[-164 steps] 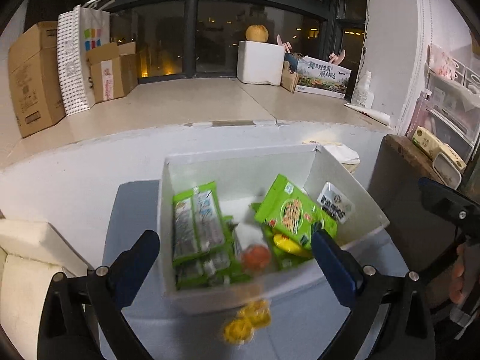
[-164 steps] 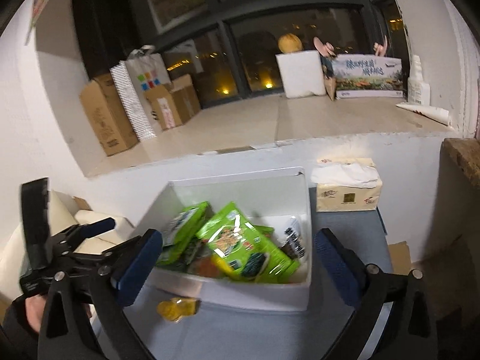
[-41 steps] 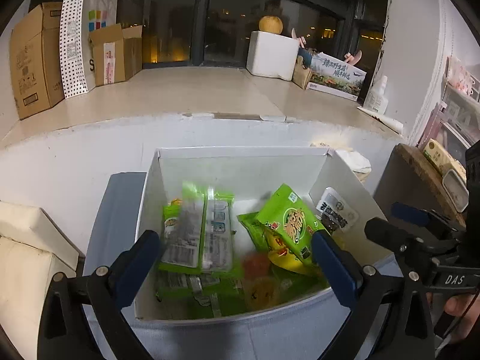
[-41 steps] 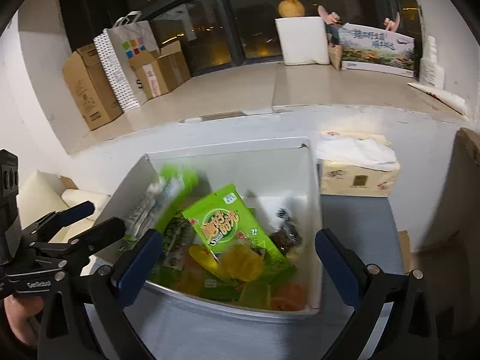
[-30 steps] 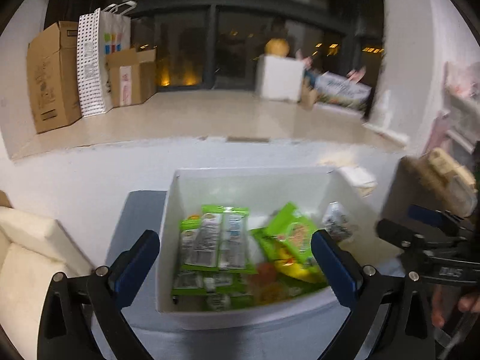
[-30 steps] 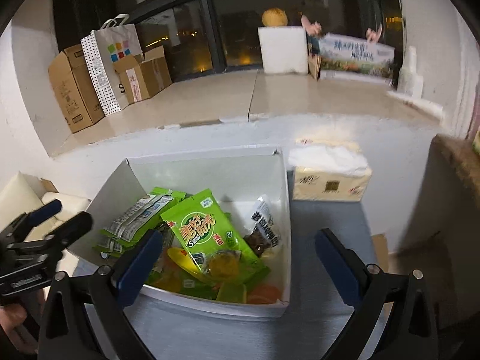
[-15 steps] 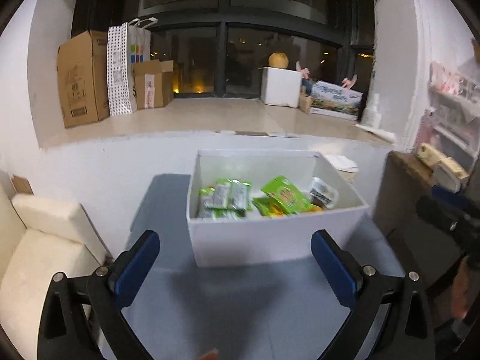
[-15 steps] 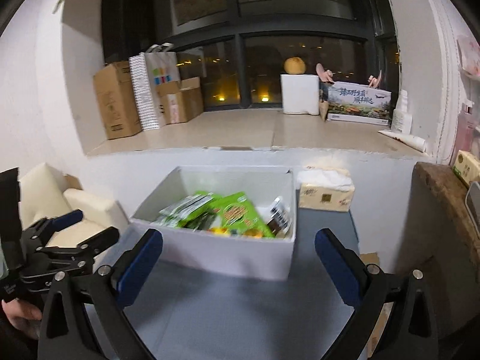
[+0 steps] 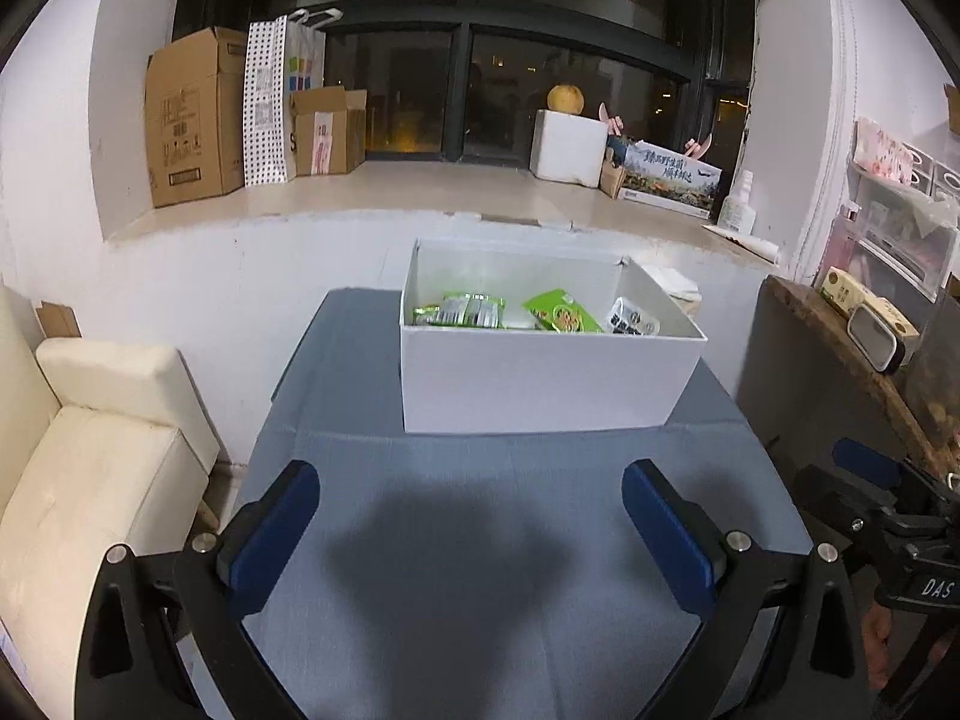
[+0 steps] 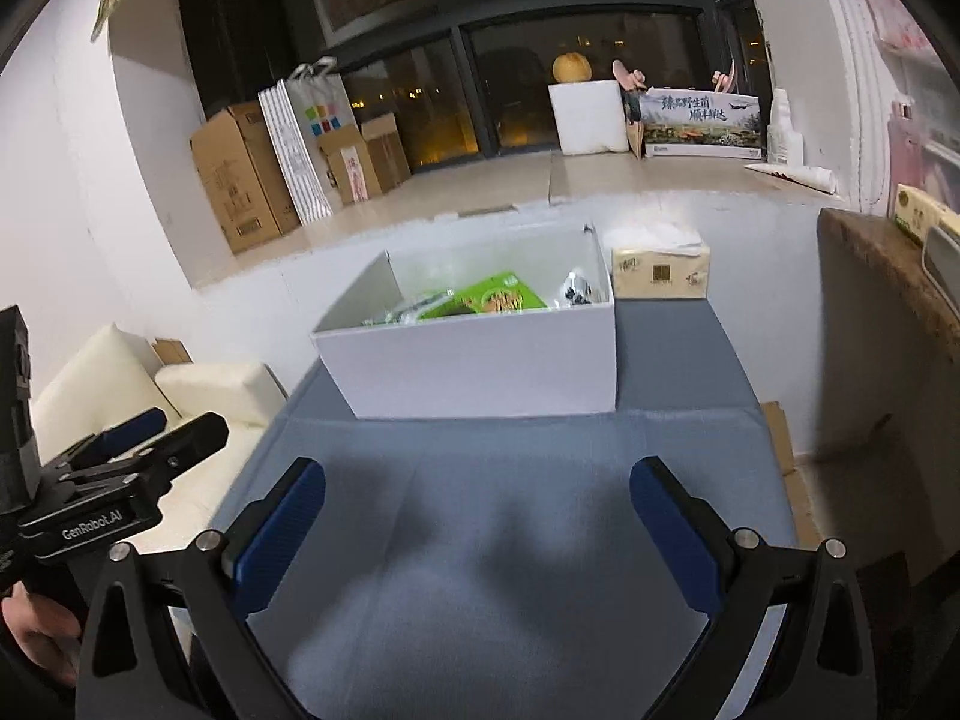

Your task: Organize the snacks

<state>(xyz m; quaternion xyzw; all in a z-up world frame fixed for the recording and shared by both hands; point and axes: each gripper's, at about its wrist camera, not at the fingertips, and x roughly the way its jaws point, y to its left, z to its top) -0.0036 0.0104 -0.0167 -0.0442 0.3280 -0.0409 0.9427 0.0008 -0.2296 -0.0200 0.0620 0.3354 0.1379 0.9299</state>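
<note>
A white box (image 9: 540,384) stands at the far end of the blue-grey table (image 9: 468,570). It holds green snack packets (image 9: 561,312), striped green packs (image 9: 465,309) and a dark-printed pack (image 9: 630,321). The box also shows in the right wrist view (image 10: 480,366) with green packets (image 10: 486,297) inside. My left gripper (image 9: 471,534) is open and empty, well back from the box over bare table. My right gripper (image 10: 477,534) is open and empty, also back from the box.
A tissue box (image 10: 660,270) sits behind the white box on the right. A cream sofa (image 9: 90,468) stands left of the table. A wooden shelf (image 9: 852,354) is at the right. Cardboard boxes (image 9: 192,114) and a white foam box (image 9: 570,144) line the window ledge.
Both grippers have pulled back and away from the box, which now looks smaller and farther. The yellow snacks that lay in front of the box earlier are no longer on the table.
</note>
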